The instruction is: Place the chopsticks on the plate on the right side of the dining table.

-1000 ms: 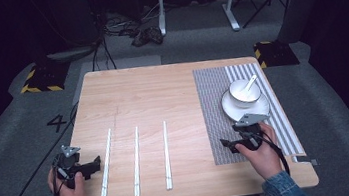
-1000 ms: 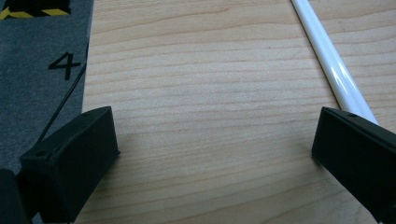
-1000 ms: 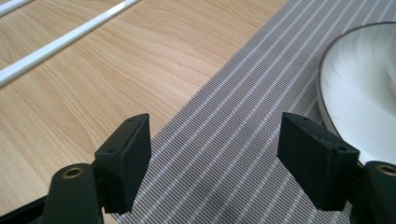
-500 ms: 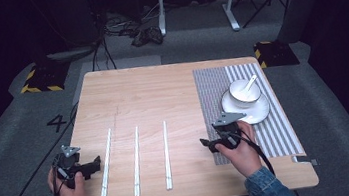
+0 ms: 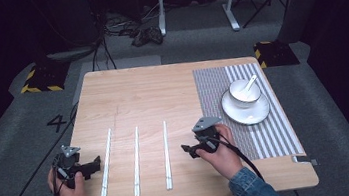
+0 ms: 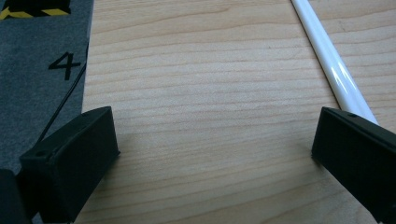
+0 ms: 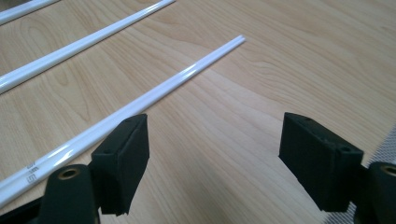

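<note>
Hovering low at the near edge of the pale wood-grain table (image 5: 161,87): left gripper (image 5: 91,164), jaws gaping wide, just beside the leftmost glossy white rod (image 5: 106,163); right gripper (image 5: 187,149), blocky black jaws likewise spread, nosing close to the rightmost rod (image 5: 166,154). Lying between, a middle rod (image 5: 136,160). Resting farther right, on a striped woven mat (image 5: 216,85), a round white saucer (image 5: 246,111) carrying cup (image 5: 244,91) and spoon (image 5: 250,83)
</note>
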{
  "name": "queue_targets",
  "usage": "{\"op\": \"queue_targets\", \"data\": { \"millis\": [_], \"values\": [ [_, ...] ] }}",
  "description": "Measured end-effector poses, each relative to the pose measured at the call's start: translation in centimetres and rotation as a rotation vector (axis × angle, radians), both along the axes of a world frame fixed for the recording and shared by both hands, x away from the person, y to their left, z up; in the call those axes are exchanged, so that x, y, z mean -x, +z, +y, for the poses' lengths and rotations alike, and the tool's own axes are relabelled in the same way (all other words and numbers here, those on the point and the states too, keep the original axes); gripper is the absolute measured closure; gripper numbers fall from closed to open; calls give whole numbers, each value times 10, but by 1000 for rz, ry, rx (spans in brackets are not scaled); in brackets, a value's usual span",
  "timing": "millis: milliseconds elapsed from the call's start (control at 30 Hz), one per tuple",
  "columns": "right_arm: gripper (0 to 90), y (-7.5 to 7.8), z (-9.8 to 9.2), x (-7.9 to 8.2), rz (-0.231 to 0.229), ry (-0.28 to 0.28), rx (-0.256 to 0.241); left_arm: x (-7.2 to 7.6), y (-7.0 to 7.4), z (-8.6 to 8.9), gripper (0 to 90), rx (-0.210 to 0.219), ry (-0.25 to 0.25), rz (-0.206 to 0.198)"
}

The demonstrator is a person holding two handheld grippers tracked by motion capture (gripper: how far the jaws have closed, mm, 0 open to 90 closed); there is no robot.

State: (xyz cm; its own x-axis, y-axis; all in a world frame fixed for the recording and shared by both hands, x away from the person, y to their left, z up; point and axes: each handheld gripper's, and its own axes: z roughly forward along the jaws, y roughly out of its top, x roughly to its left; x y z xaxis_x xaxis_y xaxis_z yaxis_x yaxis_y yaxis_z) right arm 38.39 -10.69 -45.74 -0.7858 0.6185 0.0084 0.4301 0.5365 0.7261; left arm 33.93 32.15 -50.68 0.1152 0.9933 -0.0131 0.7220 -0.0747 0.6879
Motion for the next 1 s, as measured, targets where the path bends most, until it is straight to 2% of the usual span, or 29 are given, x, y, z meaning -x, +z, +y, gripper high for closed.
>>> {"op": "queue_targets", "data": {
  "millis": [167, 433, 1000],
  "values": [
    [237, -12, 20, 1, 22, 22, -1, 0, 0, 0, 2, 0, -1, 0],
    [235, -21, 41, -3, 17, 30, 3, 0, 0, 0, 1, 0, 0, 0],
    [227, -31, 55, -8, 15, 16, 15, 0, 0, 0, 1, 0, -1, -1]
  ]
}}
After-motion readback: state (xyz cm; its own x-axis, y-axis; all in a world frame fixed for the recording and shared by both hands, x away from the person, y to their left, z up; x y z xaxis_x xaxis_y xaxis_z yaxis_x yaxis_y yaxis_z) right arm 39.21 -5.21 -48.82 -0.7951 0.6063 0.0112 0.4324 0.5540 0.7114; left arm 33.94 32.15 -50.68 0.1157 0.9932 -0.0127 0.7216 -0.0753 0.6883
